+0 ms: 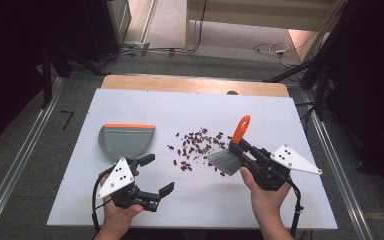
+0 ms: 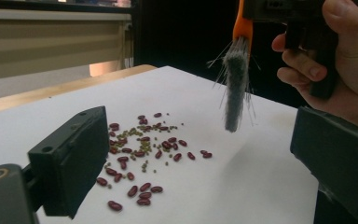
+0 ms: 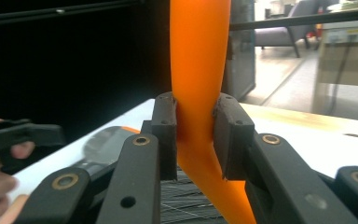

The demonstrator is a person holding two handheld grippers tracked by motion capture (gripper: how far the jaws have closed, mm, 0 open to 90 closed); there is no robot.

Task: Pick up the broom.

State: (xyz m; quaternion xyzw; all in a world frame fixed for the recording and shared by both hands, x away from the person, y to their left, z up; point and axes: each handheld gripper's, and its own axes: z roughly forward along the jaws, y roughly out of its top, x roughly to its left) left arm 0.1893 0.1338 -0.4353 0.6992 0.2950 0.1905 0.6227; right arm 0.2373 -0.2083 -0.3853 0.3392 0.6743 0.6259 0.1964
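A small brush with an orange handle [image 1: 241, 129] and grey bristles [image 1: 225, 162] hangs just above the white table top [image 1: 130, 102], right of centre. My right gripper [image 1: 237, 147] is shut on its handle [image 3: 198, 56], with both pads pressed against it. Red beans and small green ones [image 1: 197, 145] lie scattered left of the bristles. A grey dustpan with an orange back edge [image 1: 126, 140] rests at the left. Below it, near the front edge, my left gripper [image 1: 156, 175] stands open and holds nothing. It faces the beans [image 2: 142, 154] and the hanging bristles [image 2: 235, 88].
A strip of bare wood [image 1: 195, 85] runs along the table's far edge. Metal rails [image 1: 20, 165] flank the table on the floor. Cables [image 1: 272, 49] lie on the floor behind, with dark stands at both back corners.
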